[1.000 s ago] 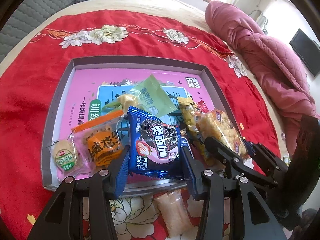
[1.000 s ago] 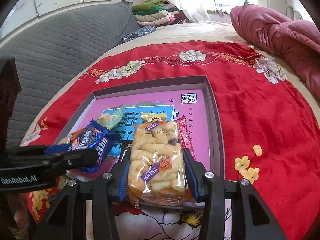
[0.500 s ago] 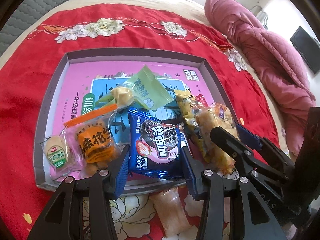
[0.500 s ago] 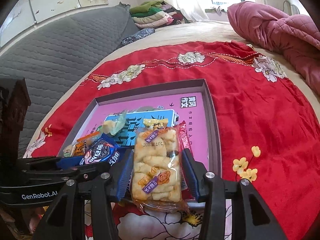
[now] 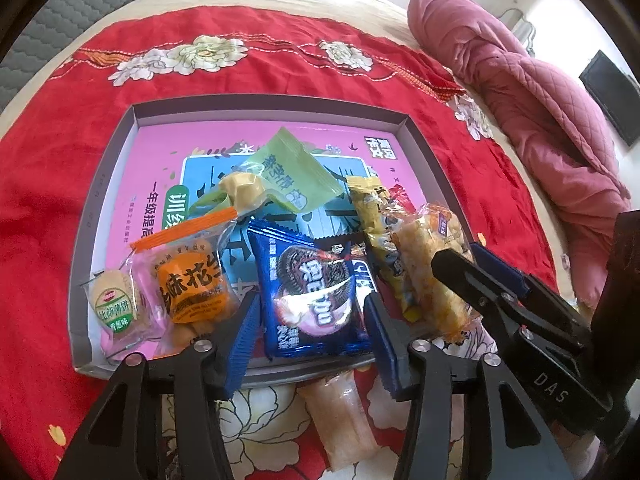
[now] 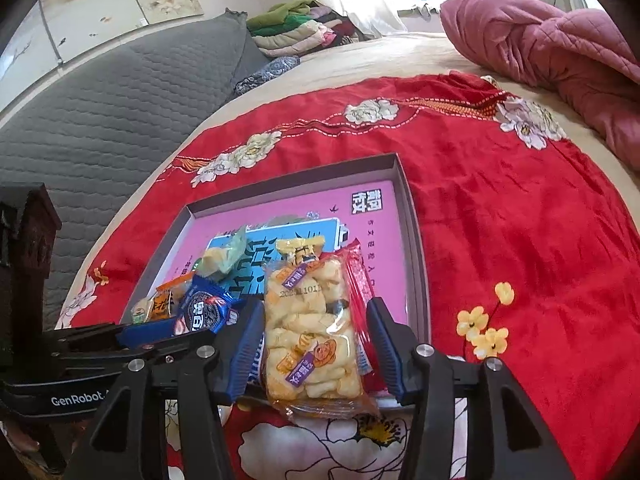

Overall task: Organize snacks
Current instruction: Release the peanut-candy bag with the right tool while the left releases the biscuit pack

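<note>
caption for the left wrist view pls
Left gripper straddling a blue cookie packet in the snack-filled grey tray on a red cloth.

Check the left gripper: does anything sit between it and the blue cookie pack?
Nothing visible does. The blue cookie pack already lies between the left gripper's open fingers, in the tray; the orange pack sits just outside.

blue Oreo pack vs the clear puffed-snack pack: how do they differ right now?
The blue Oreo pack is opaque foil with a cookie picture; the clear puffed-snack pack shows its pale yellow pieces through the wrapper. The Oreo pack sits between the left gripper jaws, the puffed-snack pack between the right gripper jaws. The puffed-snack pack overhangs the tray edge; the Oreo pack lies inside. Both jaws stand apart.
</note>
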